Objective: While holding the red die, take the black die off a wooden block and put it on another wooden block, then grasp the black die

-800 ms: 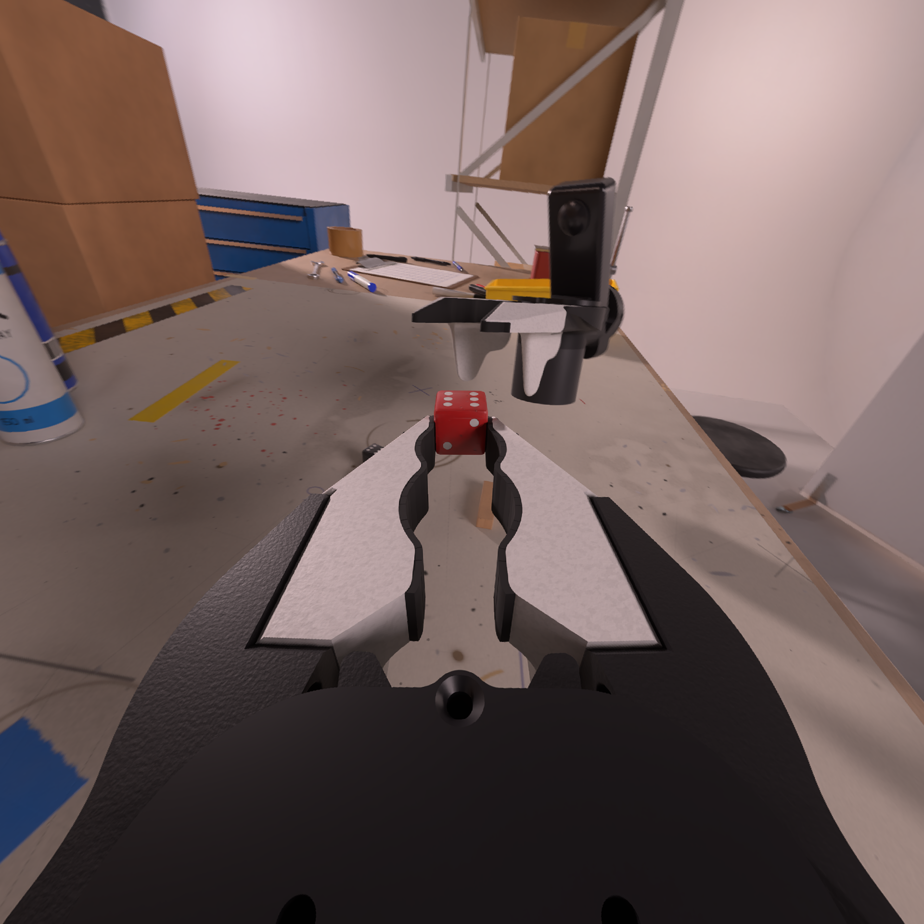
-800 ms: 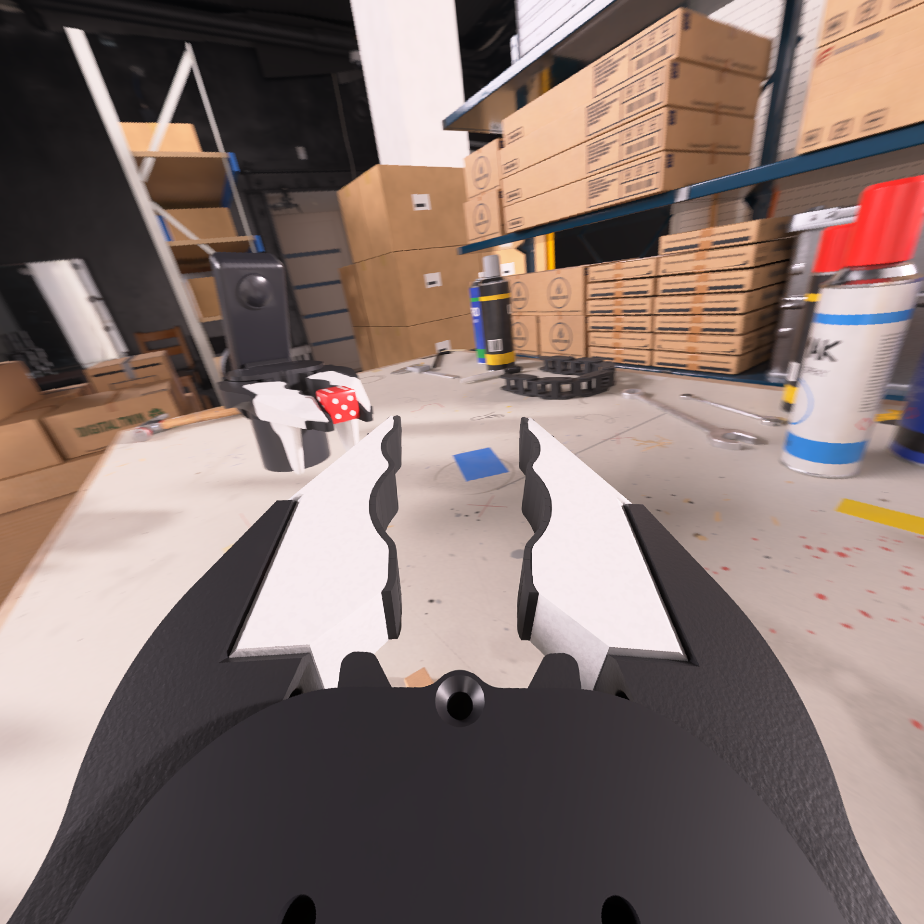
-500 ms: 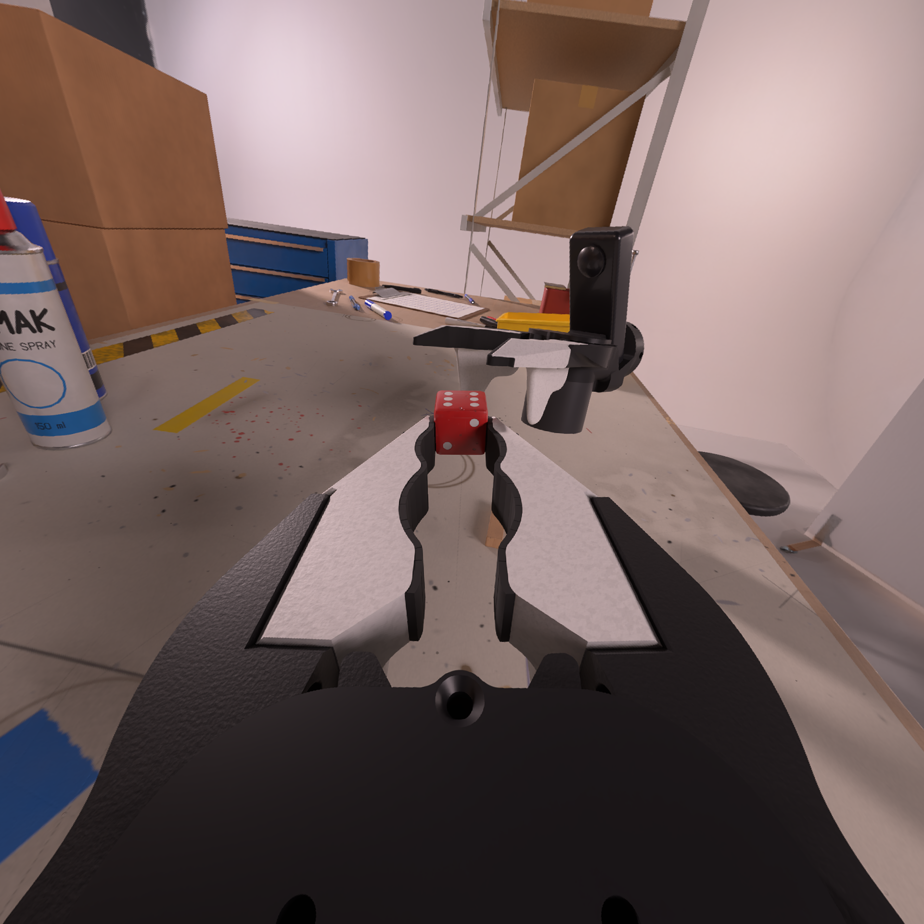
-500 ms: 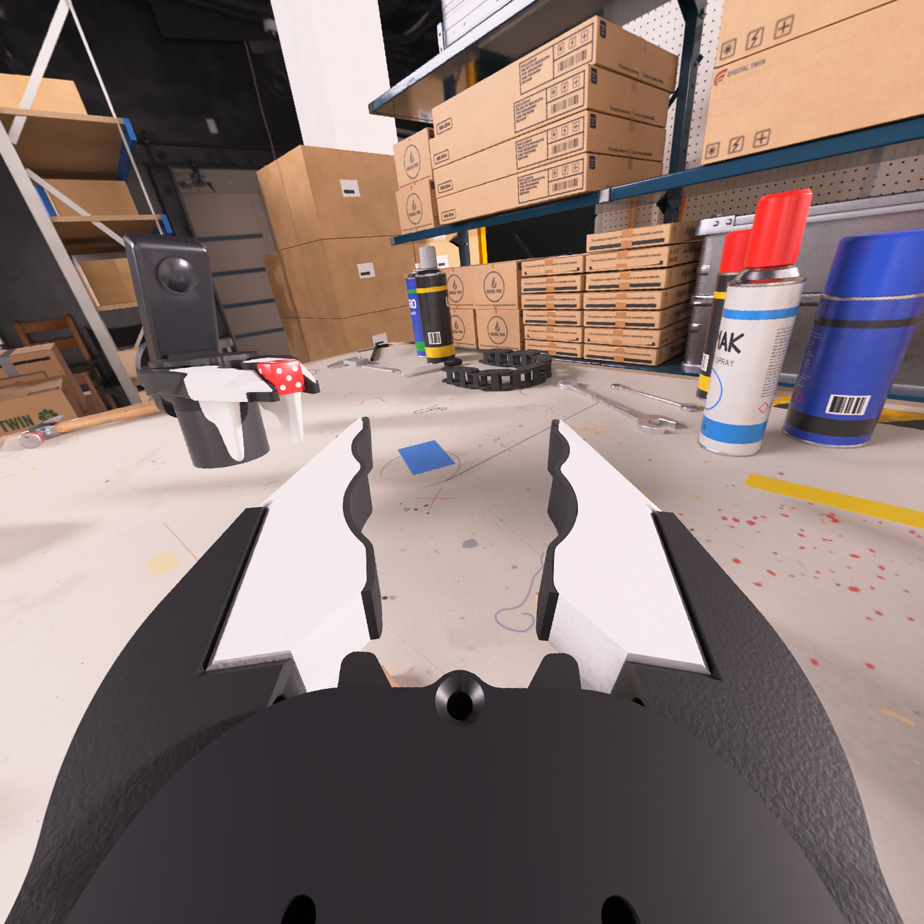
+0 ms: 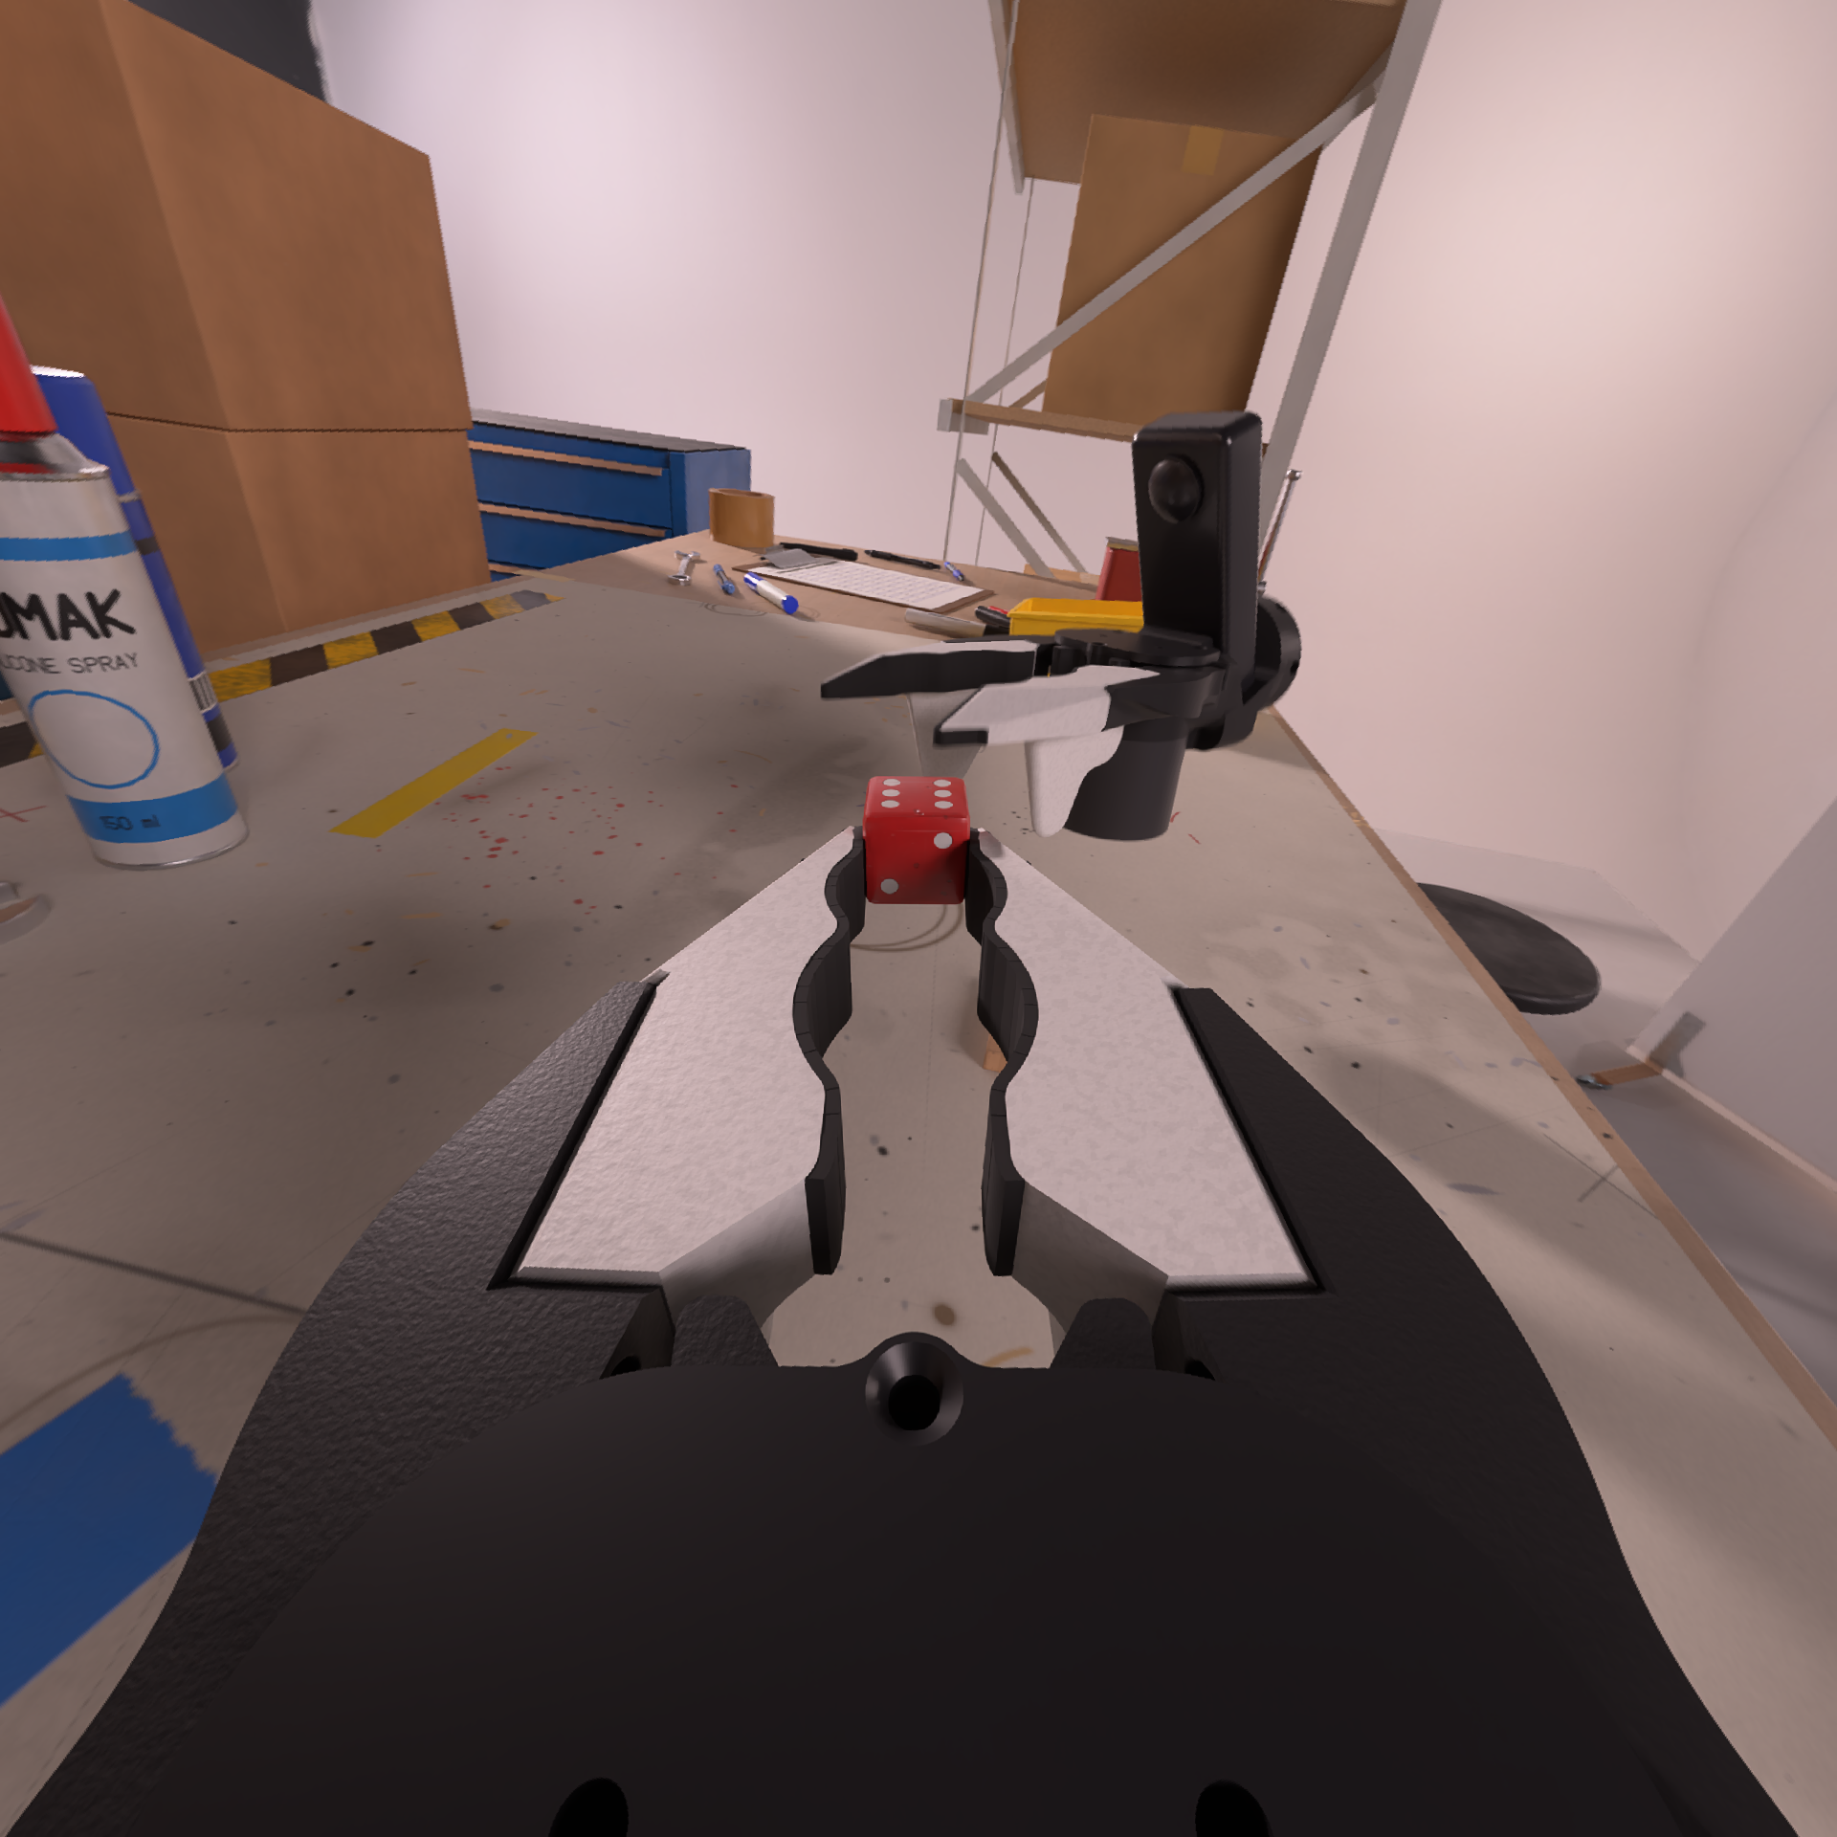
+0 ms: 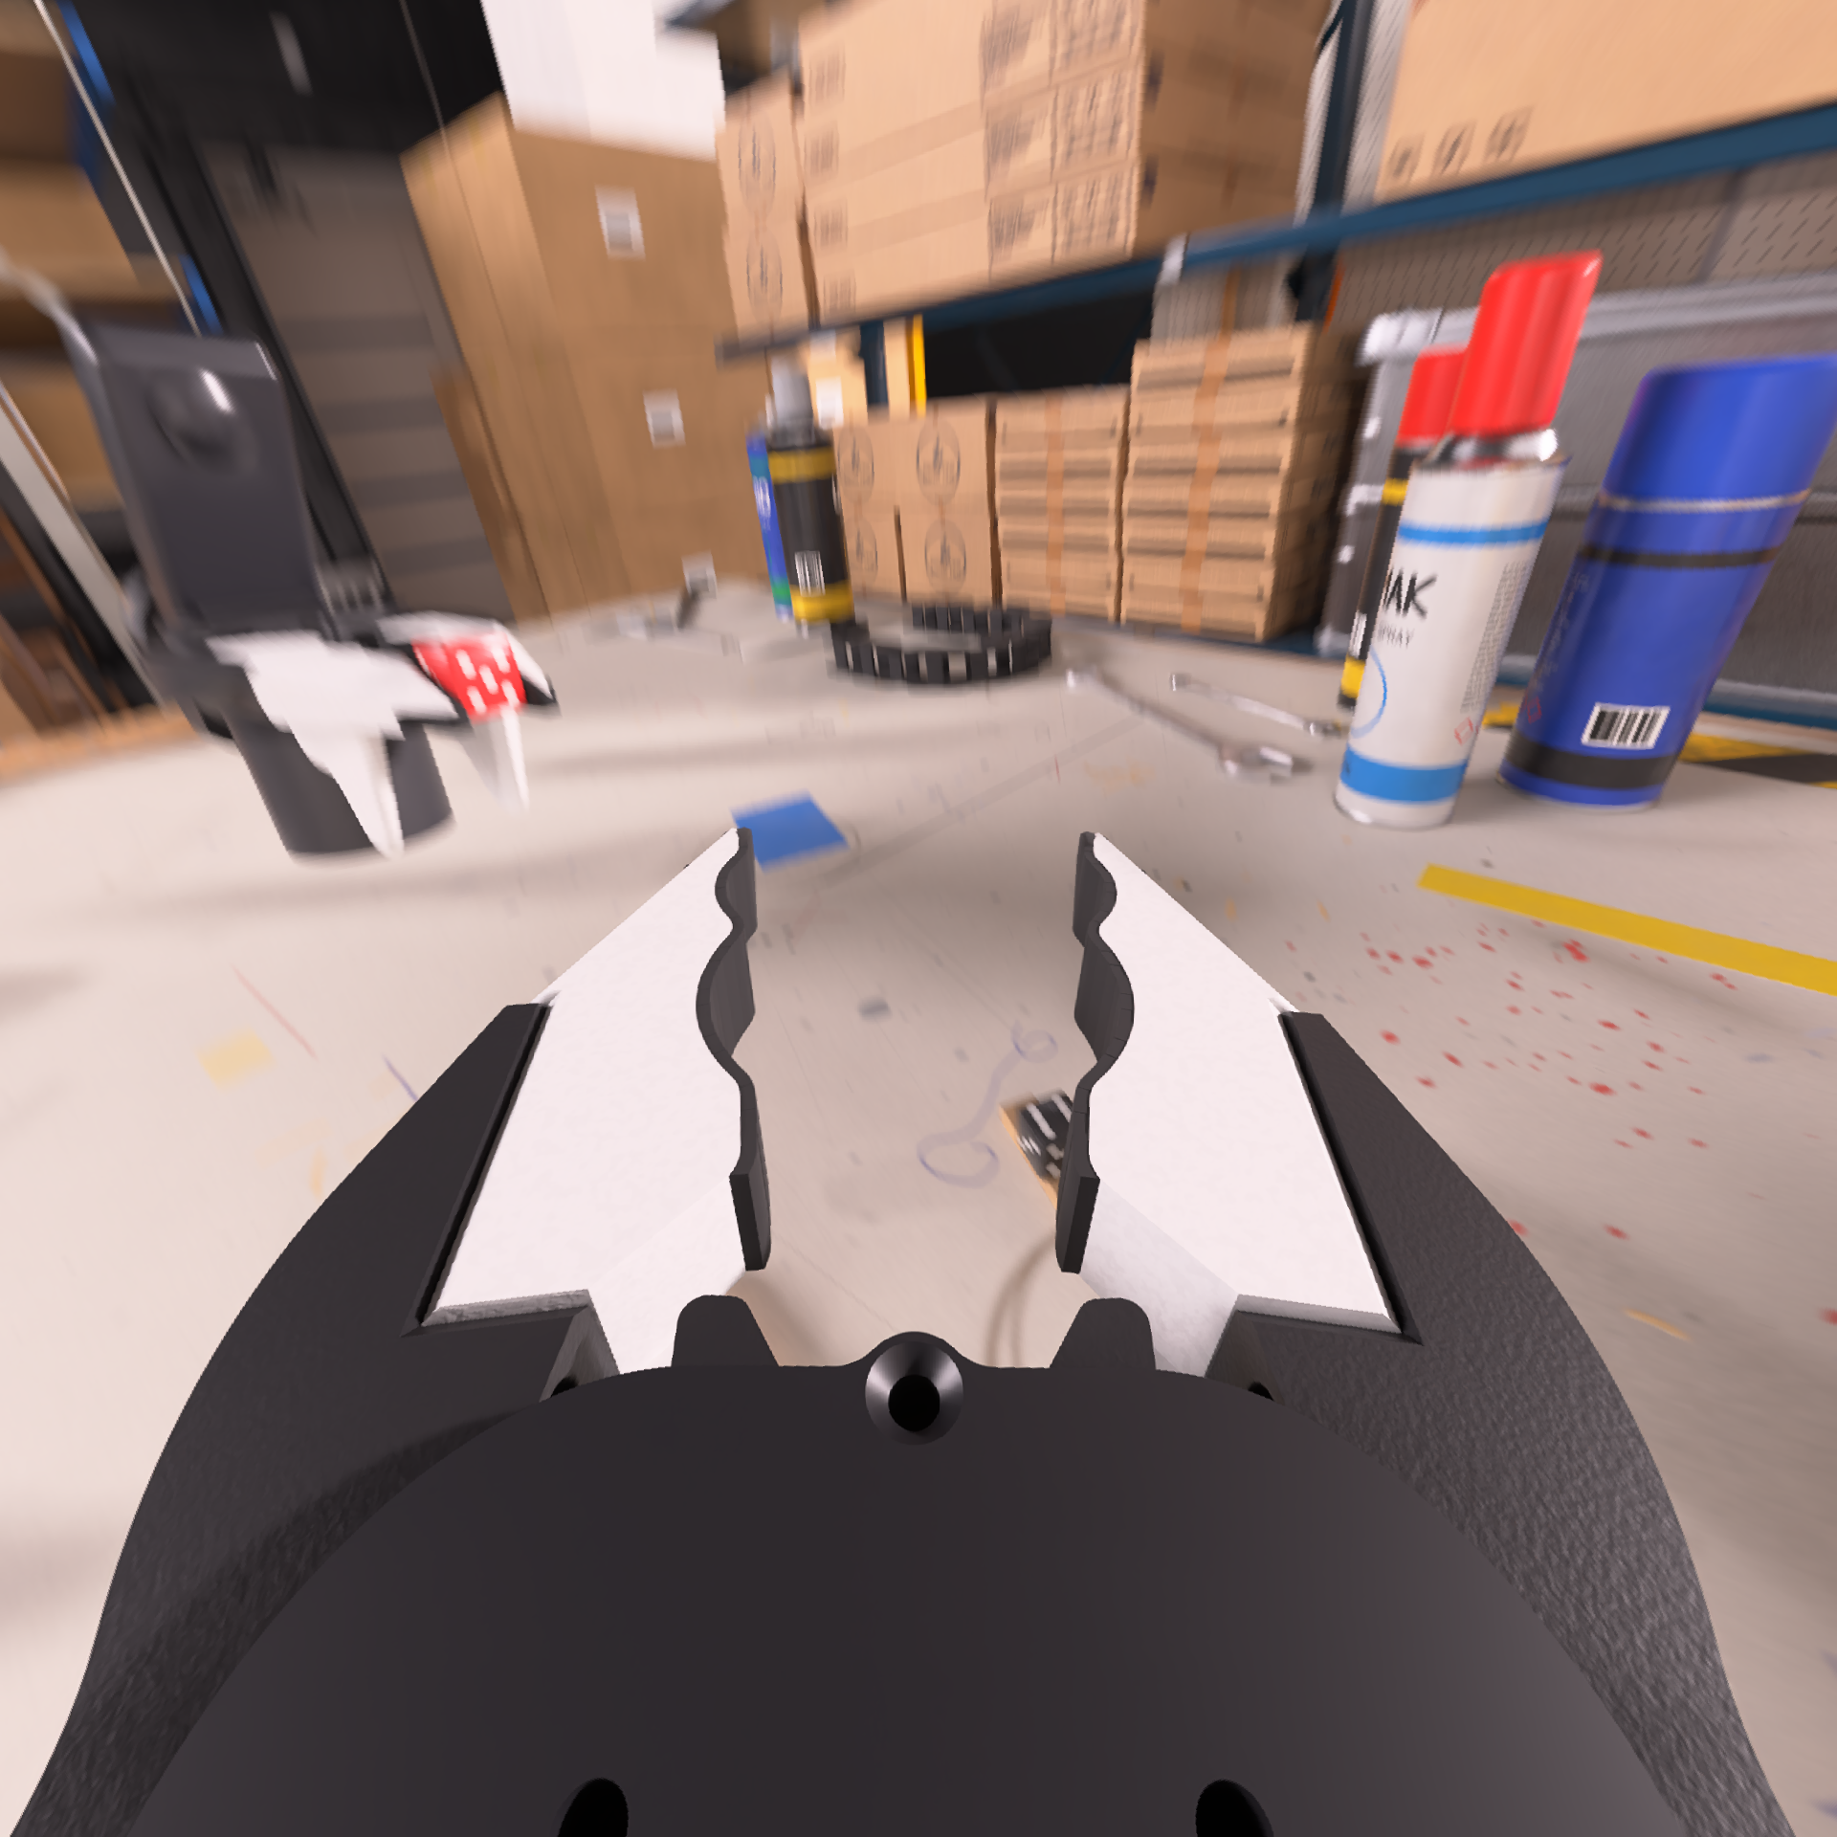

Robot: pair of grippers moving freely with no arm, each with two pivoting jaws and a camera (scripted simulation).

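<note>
Since 0.5 s ago the right gripper [image 6: 913,865] has swung: its view is now motion-blurred, its jaws stand wider apart, and the white spray can [image 6: 1431,636] and blue can [image 6: 1670,586] sit closer at far right. A dark dotted thing [image 6: 1044,1128], prob. the black die, now peeks out by the inner edge of the right finger, near and low; a sliver of wood shows under it, so likely it sits on a wooden block, but blur makes that unsure.

Left gripper [image 5: 915,845] has barely shifted vs earlier frames; the red die [image 5: 915,840] is pinched at the very fingertips, jaws closed down to the die's width, held above the workbench [image 5: 497,994]. Judgement: it parks there, off to one side, to keep the red die secure and clear while the other tool works.

Right gripper holds nothing, jaws wide, which suits an approach to the black die. In the left wrist view it hangs beyond the red die w/ fingers pointing left. A tan wooden block [image 5: 989,1049] edge shows between the left gripper's fingers, on the bench. Black die isn't seen in the left wrist view.
</note>
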